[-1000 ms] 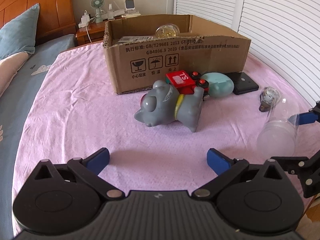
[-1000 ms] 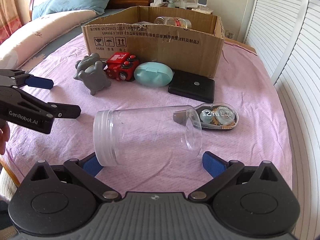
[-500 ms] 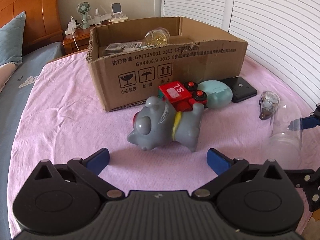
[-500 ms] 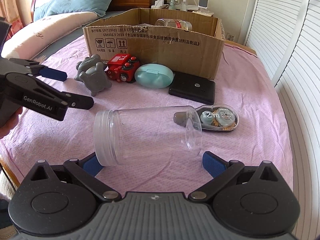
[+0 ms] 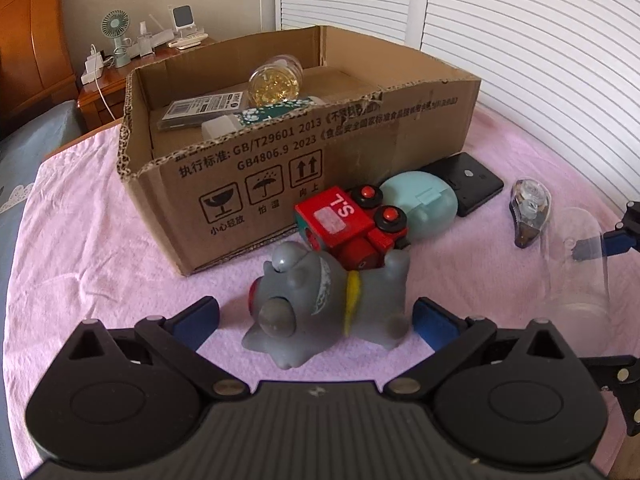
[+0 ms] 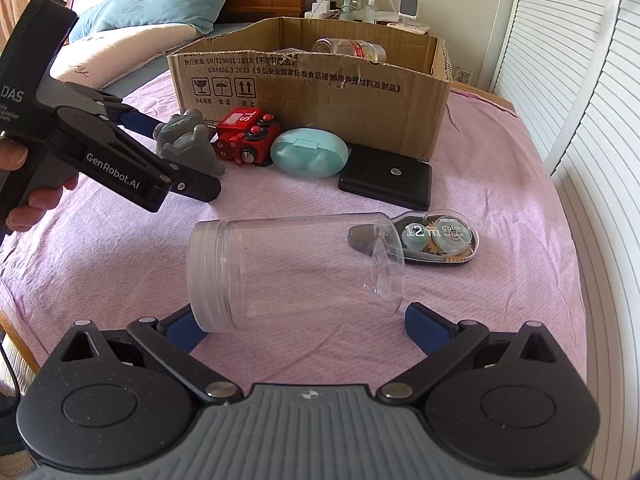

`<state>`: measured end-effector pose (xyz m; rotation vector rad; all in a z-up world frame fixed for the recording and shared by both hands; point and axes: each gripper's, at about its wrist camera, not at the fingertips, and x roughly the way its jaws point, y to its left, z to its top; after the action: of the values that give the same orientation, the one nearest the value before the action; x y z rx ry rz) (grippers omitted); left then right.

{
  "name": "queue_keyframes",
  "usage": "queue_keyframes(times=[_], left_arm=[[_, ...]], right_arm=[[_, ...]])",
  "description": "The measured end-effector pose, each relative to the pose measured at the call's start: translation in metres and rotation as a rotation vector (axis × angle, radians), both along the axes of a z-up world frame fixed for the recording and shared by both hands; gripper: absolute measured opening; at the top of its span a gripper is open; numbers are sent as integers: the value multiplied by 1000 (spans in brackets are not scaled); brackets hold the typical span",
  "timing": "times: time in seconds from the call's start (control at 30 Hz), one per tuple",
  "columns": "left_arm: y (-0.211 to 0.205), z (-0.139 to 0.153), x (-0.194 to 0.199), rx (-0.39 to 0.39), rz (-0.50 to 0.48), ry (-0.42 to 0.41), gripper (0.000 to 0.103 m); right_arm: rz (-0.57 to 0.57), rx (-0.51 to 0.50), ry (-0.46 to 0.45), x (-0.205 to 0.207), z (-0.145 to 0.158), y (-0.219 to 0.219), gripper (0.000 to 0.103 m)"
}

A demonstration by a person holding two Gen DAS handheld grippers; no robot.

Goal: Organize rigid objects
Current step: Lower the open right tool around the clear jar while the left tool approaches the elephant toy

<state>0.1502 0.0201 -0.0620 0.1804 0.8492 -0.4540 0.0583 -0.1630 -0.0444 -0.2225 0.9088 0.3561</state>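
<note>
Closing in over the last second, my left tongs [image 5: 316, 318] have come from well short of the grey toy dog [image 5: 324, 300] to straddling it: they stand wide, one blue pad [image 5: 196, 316] off its snout side and the other just beside its rump, neither visibly pressing yet. The dog lies on its side on the pink bedspread [image 5: 88, 240], its back touching the red toy train [image 5: 344, 224], so a squeeze may nudge the train. My right tongs [image 6: 298, 326] have hardly shifted; they are wide too, bracketing the clear plastic jar [image 6: 296, 268] lying on its side, not gripping it. Beyond sit the mint case [image 6: 308, 152], the black power bank [image 6: 386, 180] and the correction tape [image 6: 440, 238]. Behind them, the cardboard box [image 5: 360, 148] already holds a few items. I judge both grasps are one squeeze away, then lifts into the box.
</note>
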Motion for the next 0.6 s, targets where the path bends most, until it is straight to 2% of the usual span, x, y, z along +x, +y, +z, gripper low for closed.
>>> queue_keyframes(times=[0.13,0.23,0.47,0.6], left_arm=[[1,4,2,26,-19,-23,99],[6,7,3,1,-38,-14,95],[19,4,14,-83,-46,35,94],[22,7,15,-122,-41,53,87]], right_arm=[[-1,0,0,0,0,0,103],[0,0,1,0,0,0,103],[-6,-7,14,1,0,1,103],[-11,-14,38,4,2,2,103]])
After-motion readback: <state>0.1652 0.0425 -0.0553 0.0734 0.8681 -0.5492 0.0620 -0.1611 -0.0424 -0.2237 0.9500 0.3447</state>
